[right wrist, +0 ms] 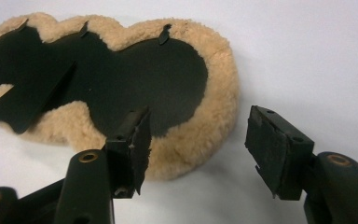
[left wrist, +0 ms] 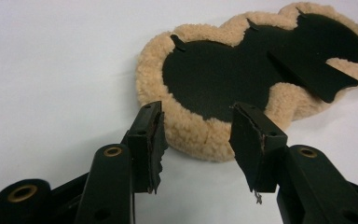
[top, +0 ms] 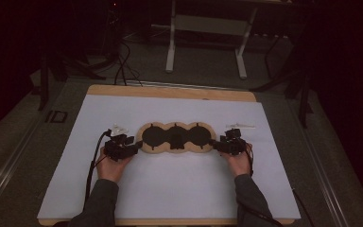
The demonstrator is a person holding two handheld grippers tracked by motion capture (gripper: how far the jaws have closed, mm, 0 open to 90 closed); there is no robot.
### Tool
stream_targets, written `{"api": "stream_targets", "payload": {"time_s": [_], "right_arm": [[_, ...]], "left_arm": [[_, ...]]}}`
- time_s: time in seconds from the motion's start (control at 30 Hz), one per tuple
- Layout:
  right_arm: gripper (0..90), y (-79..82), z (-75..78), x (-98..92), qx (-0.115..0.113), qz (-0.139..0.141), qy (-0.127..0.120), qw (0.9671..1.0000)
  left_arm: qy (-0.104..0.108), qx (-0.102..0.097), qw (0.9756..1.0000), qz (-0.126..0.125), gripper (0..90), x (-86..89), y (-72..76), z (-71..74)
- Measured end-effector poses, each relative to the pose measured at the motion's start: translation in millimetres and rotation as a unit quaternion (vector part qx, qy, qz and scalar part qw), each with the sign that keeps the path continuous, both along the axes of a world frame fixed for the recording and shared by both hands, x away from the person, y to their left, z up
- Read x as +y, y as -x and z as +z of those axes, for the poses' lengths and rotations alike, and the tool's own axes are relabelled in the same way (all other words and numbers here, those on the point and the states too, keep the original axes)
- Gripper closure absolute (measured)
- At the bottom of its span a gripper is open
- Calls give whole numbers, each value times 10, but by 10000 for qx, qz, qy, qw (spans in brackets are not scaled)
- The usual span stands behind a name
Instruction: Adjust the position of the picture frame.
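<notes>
fleece pad (top: 176,138) lies flat mid-tabletop (top: 179,189), on the white sheet, long axis running left to right. three round lobes joined in a row, tan woolly rim, black lining facing up with a loose black flap (left wrist: 313,74) near the middle lobe. underside up, probably so the lining can be worked on or the pad turned over.

left claw (top: 131,147) sits at the pad's left end. in the left gripper view (left wrist: 196,140) its jaws stand apart, straddling the end lobe's woolly edge; pads not pressing on it, nothing gripped.

right claw (top: 217,144) sits at the right end, mirror of the other. in the right gripper view (right wrist: 196,144) the jaws are apart too; one jaw is over the fleece rim, the other stands clear on the bare sheet side. no grip.

both hands come in low and level from the near edge, one at each end. reads as a two-ended pickup being lined up: holding both ends would keep a limp, long piece from sagging or folding.

small pale bits (top: 238,126) lie on the sheet beyond the right claw; too small to tell what.
</notes>
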State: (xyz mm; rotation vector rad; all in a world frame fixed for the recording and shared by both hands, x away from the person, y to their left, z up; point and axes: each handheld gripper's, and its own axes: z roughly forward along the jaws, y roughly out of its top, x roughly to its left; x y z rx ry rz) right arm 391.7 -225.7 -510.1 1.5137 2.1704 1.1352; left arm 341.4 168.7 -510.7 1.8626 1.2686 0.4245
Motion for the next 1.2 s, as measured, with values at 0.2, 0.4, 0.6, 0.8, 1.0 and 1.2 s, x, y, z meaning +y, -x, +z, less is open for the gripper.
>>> {"api": "stream_targets", "payload": {"time_s": [0.2, 0.4, 0.6, 0.8, 1.0, 1.2], "right_arm": [[367, -80, -76, 51, 124, -96, -205, 9997], [321, -150, -102, 86, 211, -151, -414, 9988], [287, -207, -100, 116, 299, -170, -429, 9985], [261, -248, -134, 86, 417, -235, -491, 9976], [269, -285, -193, 93, 601, -163, -682, 9957], [324, -279, -201, 72, 727, -134, -781, 9942]], "left_arm": [[75, 179, 9998, 45, 460, -55, -125, -65], [33, 230, 9997, -70, 413, -142, -215, -110], [104, 218, 9997, 52, 380, -122, -276, -146], [272, 463, 9985, 107, 349, -107, -341, -226], [534, 638, 9965, 117, 321, -77, -371, -255], [744, 785, 9937, 279, 386, -50, -372, -257]]}}
